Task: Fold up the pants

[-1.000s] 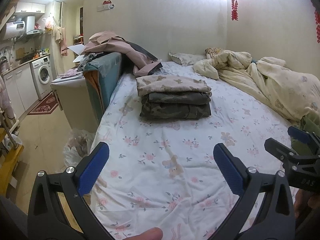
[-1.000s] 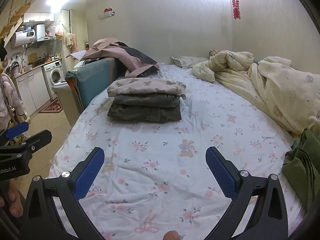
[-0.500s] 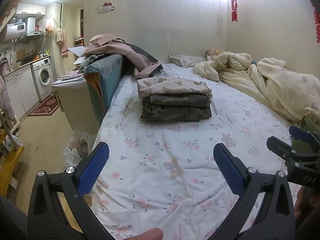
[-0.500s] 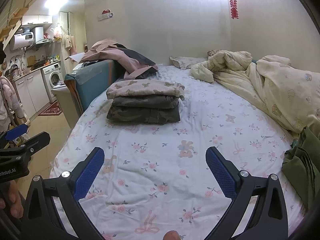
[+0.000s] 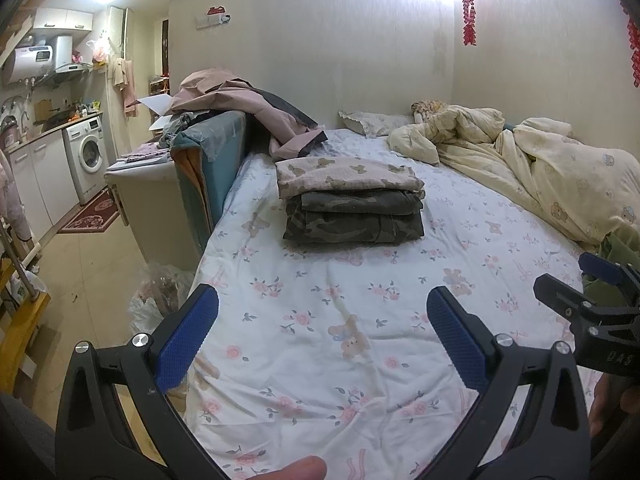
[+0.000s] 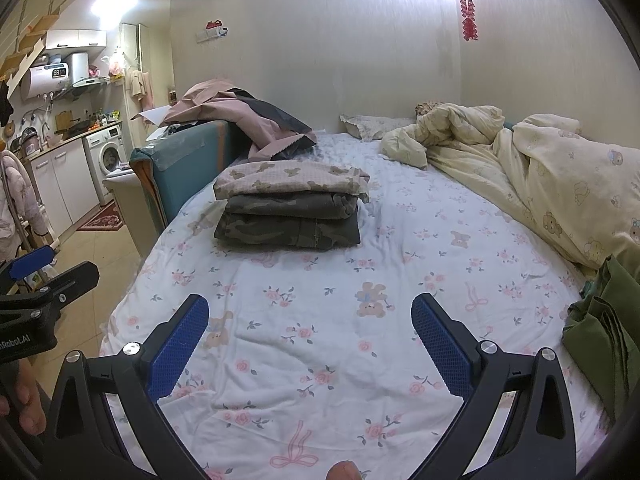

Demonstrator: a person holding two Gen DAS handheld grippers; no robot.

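Note:
A stack of folded pants lies on the floral bed sheet: two camouflage pairs under a pink bear-print pair; it also shows in the right wrist view. A crumpled olive green garment lies at the bed's right edge, partly out of frame. My left gripper is open and empty above the near sheet. My right gripper is open and empty too, and shows at the right of the left wrist view.
A cream bear-print duvet is bunched along the right side and a pillow lies at the head. A teal headboard piled with pink clothes borders the left. A washing machine, plastic bag and floor lie left.
Both grippers have drifted slightly back and up from the bed. Both stay open and empty. The stack has not moved.

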